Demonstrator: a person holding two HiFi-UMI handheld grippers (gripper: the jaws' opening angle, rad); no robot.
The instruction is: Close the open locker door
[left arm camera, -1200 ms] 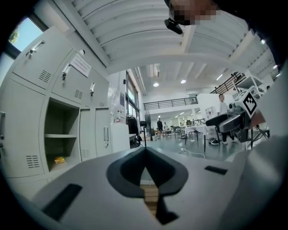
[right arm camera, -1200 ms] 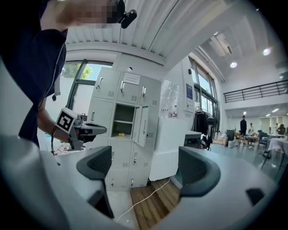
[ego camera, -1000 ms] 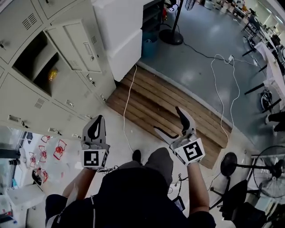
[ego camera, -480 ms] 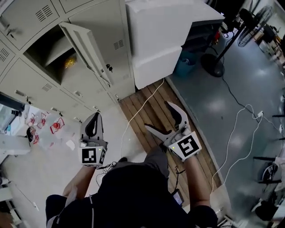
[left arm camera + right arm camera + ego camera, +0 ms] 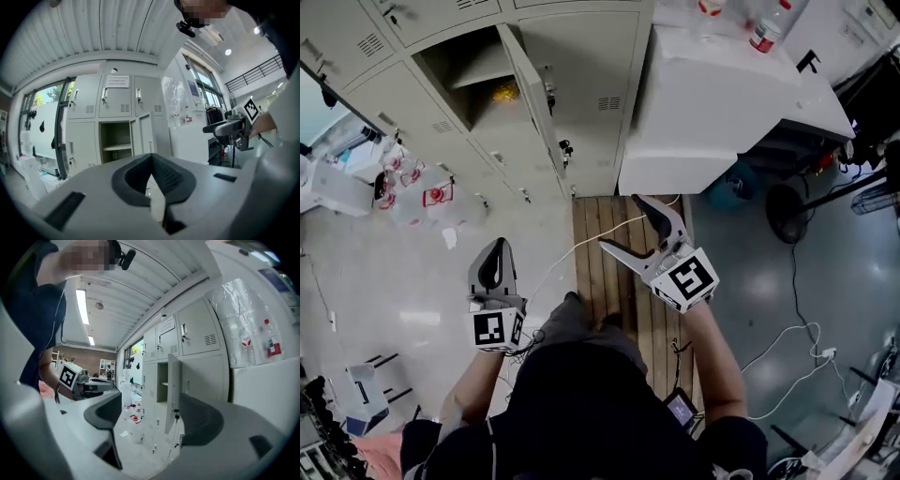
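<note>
Facing the locker door [image 5: 534,94] — ajar, well ahead — my right gripper [image 5: 621,221] is spread (jaws just narrowing, empty), left gripper [image 5: 497,251] pressed together; pushing near its hinge could bounce it back open.

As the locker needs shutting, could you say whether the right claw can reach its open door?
Probably yes: the right claw faces the open locker door, apart from it, with nothing between. Its jaws, just closing a little, stand apart and empty.

Open locker door [image 5: 172,390] w/ keys [image 5: 176,416]
</note>
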